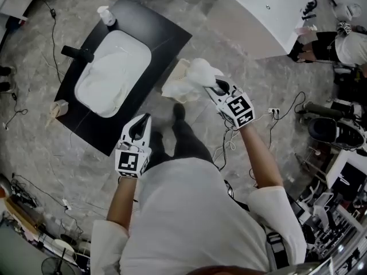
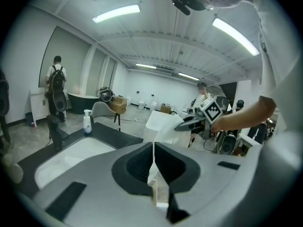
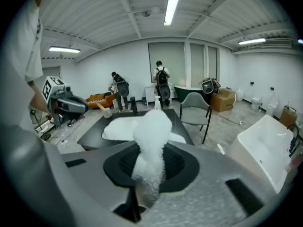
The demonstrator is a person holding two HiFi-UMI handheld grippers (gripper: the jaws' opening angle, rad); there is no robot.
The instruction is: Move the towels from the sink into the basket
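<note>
Towel (image 3: 150, 141) white, fluffy, pinched in right gripper (image 1: 216, 85) jaws, right of sink (image 1: 114, 73) on black counter (image 1: 166, 36). Left gripper (image 1: 144, 120) jaws closed, empty, by counter's near edge.

Long white ceiling tube lights (image 3: 171, 4) are lighting the room brightly, evenly; both gripper views are bulging, darkening at corners, the fluffy white towel (image 3: 150, 141) blurring up close.

Sink (image 1: 114, 73) set in counter (image 1: 166, 36); bottle (image 1: 106, 16) on far corner; towel (image 1: 200, 73) right of counter, above basket (image 1: 176, 76).
</note>
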